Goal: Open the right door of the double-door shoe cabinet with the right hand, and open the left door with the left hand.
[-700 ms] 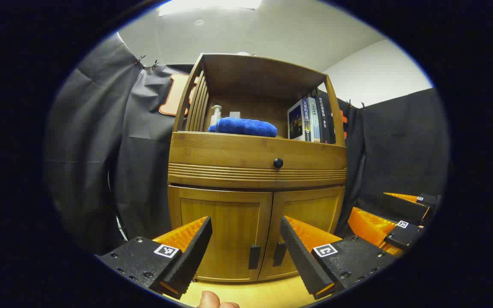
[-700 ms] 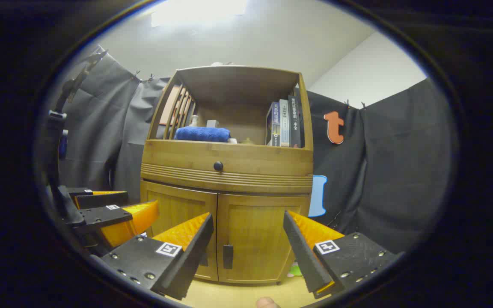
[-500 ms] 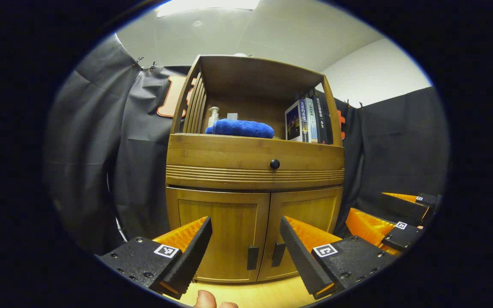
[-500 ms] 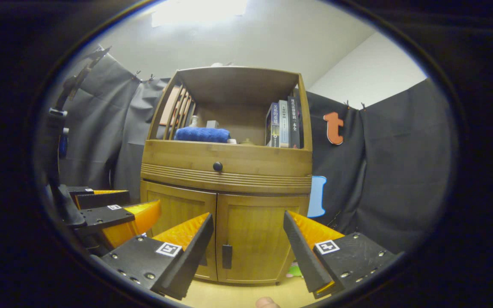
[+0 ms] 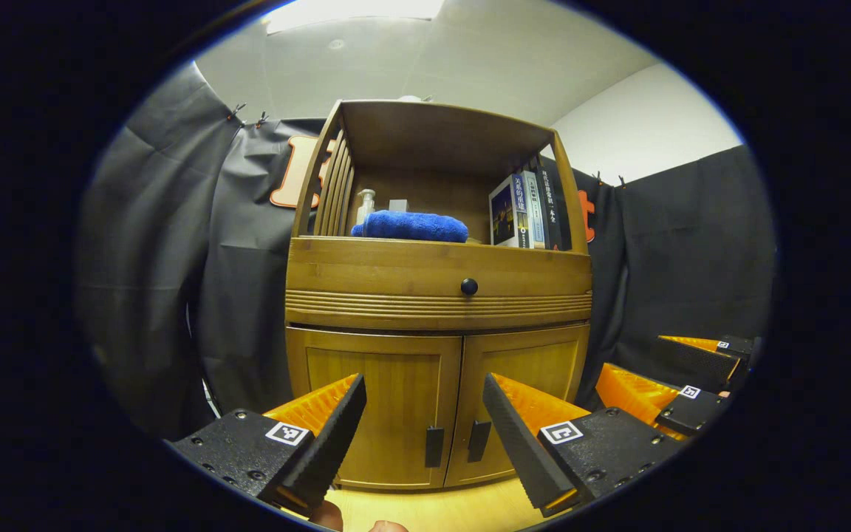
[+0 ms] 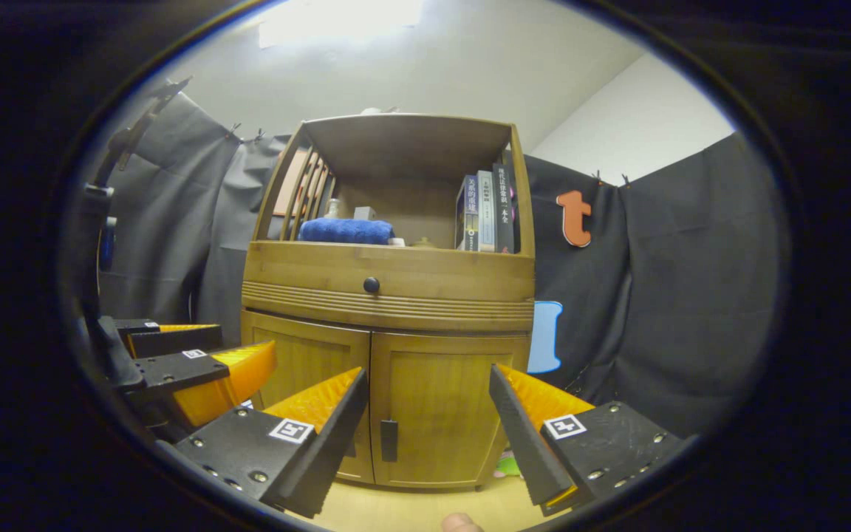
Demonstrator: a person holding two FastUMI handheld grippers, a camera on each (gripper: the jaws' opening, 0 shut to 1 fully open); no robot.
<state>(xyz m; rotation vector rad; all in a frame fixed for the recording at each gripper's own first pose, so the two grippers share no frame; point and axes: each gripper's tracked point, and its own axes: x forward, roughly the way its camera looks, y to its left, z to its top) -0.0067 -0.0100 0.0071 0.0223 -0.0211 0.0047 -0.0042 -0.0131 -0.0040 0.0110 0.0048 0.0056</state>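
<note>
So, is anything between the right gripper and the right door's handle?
No. In the right gripper view, only open air lies between the right gripper and the right door handle.

Spread tongs (image 5: 422, 417) face shut cabinet doors (image 5: 436, 403)

One cabinet (image 5: 436, 266), two doors (image 5: 381, 410), two handles (image 5: 434, 446), three books (image 5: 529, 212).

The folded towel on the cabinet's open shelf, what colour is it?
Bright blue; the folded towel shows best in the left gripper view.
</note>
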